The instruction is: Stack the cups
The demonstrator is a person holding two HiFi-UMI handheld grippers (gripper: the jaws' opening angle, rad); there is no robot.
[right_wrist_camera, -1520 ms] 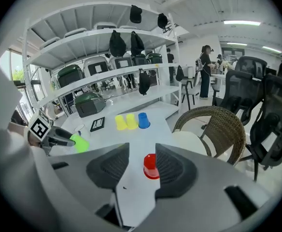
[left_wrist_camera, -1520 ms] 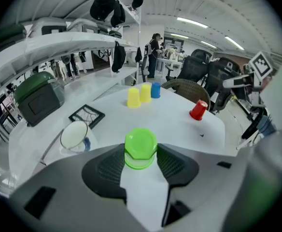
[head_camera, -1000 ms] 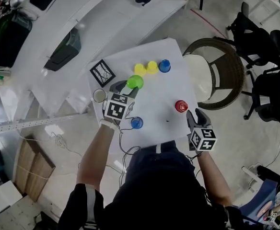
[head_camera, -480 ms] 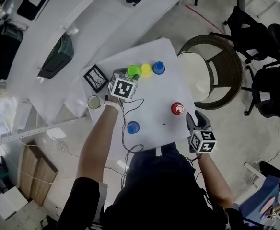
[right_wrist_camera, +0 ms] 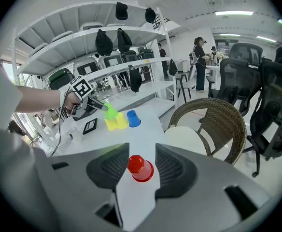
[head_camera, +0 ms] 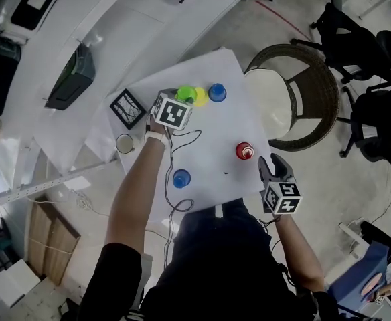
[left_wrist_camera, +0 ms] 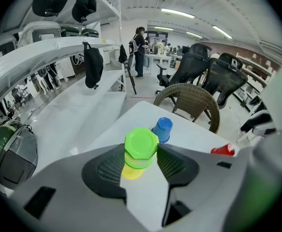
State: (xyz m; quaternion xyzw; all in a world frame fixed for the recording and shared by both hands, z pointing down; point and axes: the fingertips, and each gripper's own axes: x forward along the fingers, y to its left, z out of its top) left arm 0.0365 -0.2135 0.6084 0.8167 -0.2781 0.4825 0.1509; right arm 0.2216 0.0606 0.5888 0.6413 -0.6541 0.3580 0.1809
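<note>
My left gripper (head_camera: 182,100) (left_wrist_camera: 141,149) is shut on a green cup (head_camera: 186,93) (left_wrist_camera: 141,146) held upside down, right over one yellow cup (left_wrist_camera: 130,171) at the table's far side. A second yellow cup (head_camera: 200,97) and a blue cup (head_camera: 216,92) (left_wrist_camera: 162,128) stand just to the right. In the right gripper view the green cup (right_wrist_camera: 111,112) sits tilted above the yellow pair (right_wrist_camera: 116,123). My right gripper (head_camera: 269,167) (right_wrist_camera: 141,149) is open near the table's front right. The red cup (head_camera: 244,151) (right_wrist_camera: 140,168) stands just ahead of its jaws, untouched.
Another blue cup (head_camera: 181,178) stands near the front edge of the white table (head_camera: 215,132). A black framed square (head_camera: 127,107) and a round mug (head_camera: 124,143) are at its left side. A cable (head_camera: 172,159) trails across it. A wicker chair (head_camera: 296,92) stands to the right.
My left gripper has carried the green cup away from me across the table to the yellow cups and lowered it. The right gripper has barely moved.
</note>
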